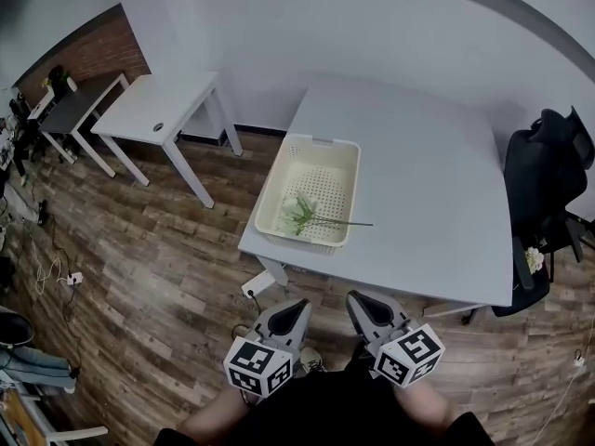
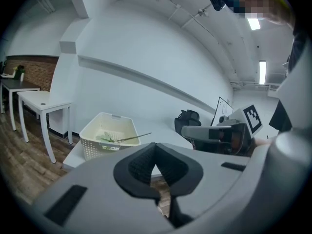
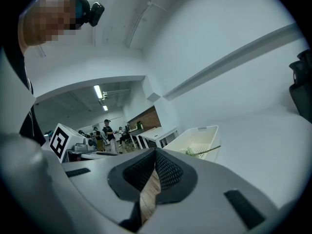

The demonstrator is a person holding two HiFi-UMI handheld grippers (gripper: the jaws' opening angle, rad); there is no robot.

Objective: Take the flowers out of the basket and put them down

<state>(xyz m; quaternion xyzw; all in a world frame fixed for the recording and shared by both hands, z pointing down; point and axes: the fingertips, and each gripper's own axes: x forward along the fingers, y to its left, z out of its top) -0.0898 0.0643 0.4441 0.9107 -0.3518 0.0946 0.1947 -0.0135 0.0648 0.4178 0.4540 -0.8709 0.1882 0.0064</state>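
Note:
A cream perforated basket (image 1: 311, 191) stands at the near left corner of the pale table (image 1: 437, 193). In it lie green-stemmed flowers (image 1: 299, 212) with pale blooms, and one long stem pokes out over the basket's right rim. The basket (image 2: 108, 135) and flowers (image 2: 113, 139) also show in the left gripper view, and the basket (image 3: 199, 141) shows again in the right gripper view. My left gripper (image 1: 294, 308) and right gripper (image 1: 360, 299) hang side by side off the table's near edge, well short of the basket. Both are shut and hold nothing.
A black office chair (image 1: 547, 189) stands at the table's right end. Two white side tables (image 1: 158, 110) and a dark desk (image 1: 74, 105) are at the far left on the wood floor. Cables (image 1: 51, 272) lie by the left edge. Several people (image 3: 105, 133) stand far off.

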